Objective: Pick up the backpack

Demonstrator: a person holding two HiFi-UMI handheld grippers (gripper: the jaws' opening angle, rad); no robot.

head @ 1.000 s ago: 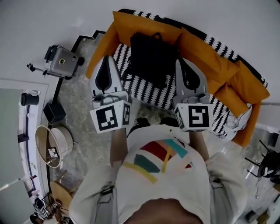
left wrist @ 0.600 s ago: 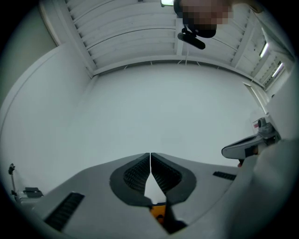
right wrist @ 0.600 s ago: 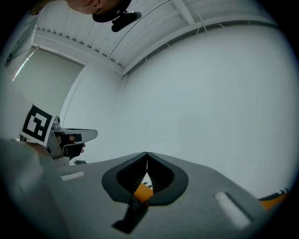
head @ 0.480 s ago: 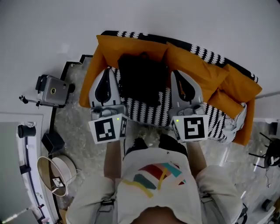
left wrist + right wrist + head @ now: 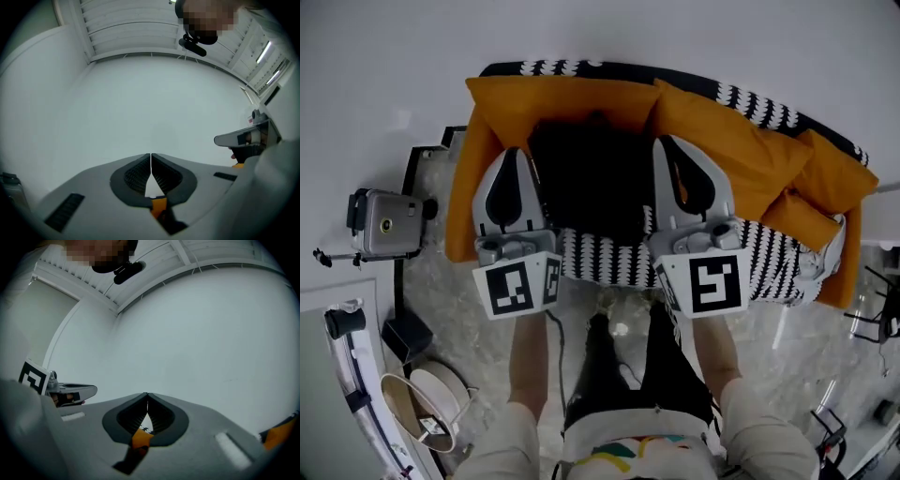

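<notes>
Pickup not yet begun: my left tongs [image 5: 512, 157] and right tongs [image 5: 667, 142] are both closed on nothing, the backpack [image 5: 591, 178] lies ungrasped on the sofa [image 5: 581, 68] between them, and opening, gripping and lifting remain.

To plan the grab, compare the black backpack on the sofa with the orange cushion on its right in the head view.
The black fabric backpack is dark; the plump orange cushion is bright. The backpack sits between the left hand-held gripper and the right hand-held gripper; the cushion extends past the right one. Both rest on the black-and-white patterned sofa.
</notes>
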